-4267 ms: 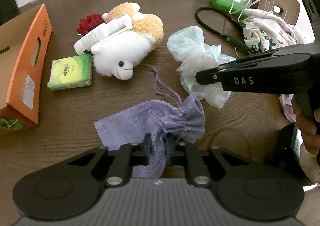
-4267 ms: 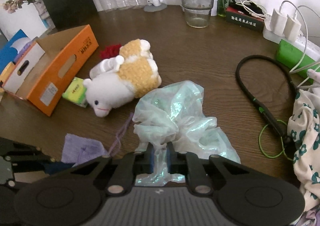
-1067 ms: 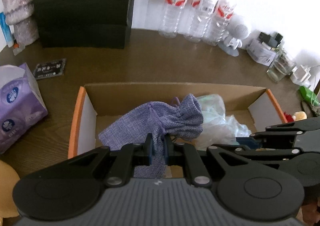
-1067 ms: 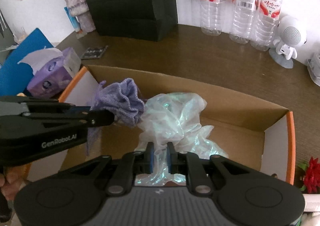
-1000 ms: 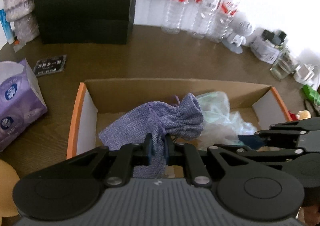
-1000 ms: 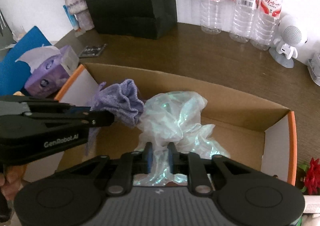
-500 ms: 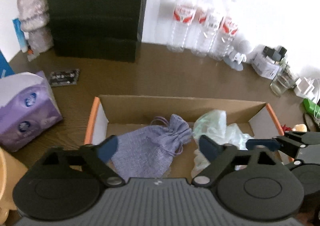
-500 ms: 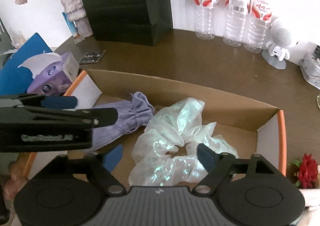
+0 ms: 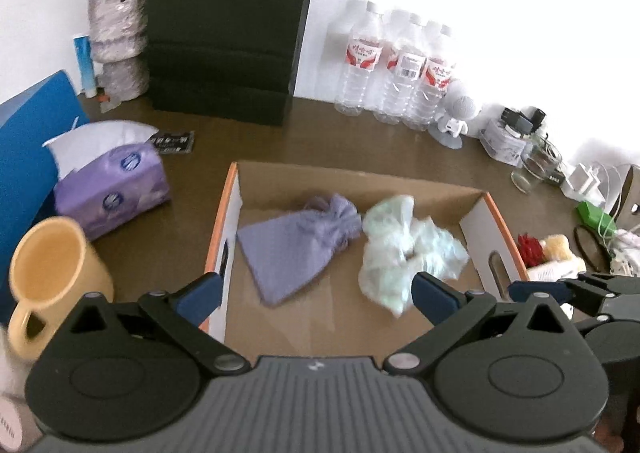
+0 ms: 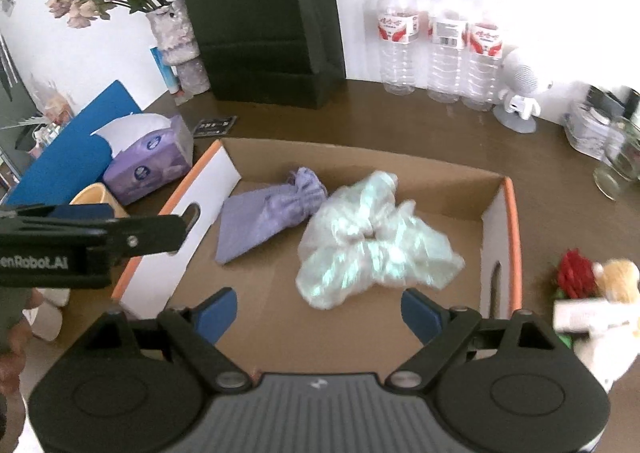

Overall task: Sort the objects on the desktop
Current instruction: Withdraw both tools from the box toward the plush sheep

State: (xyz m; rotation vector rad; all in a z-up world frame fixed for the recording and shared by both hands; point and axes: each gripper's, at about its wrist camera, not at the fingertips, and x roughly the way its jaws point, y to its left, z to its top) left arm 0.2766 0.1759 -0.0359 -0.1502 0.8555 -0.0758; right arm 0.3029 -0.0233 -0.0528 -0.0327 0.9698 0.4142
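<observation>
Half a second ago both grippers had just let go above the box; since then they have drawn back and up a little, and the pouch and plastic bag lie where they dropped. A second ago each was still pinched between closed fingers.

Nearest the cameras, the left gripper (image 9: 316,295) is spread wide with nothing between its fingers, and the right gripper (image 10: 319,313) is likewise spread wide and empty. Both hover over the near edge of the cardboard box (image 9: 484,213).

On the box floor, the purple pouch (image 9: 296,249) lies flat on the left side, its gathered neck pointing toward the crumpled plastic bag (image 10: 372,241), which sits just beside it on the right. They look close to touching, though I cannot tell whether they do.

My judgement is that the dropping-off step for these two things is over and the hands are pulling away. More sorting looks likely: just outside the right end of the box the red flower (image 10: 576,273) and the stuffed toy (image 10: 616,281) lie on the table (image 10: 420,133), with a white bottle (image 10: 576,317) across them. A next pickup there would call for swinging right and closing on soft, bulky shapes that overlap one another.

Farther off, the tissue pack (image 9: 112,189), yellow mug (image 9: 52,277), black bag (image 10: 260,17) and water bottles (image 10: 436,37) stand around the box.
</observation>
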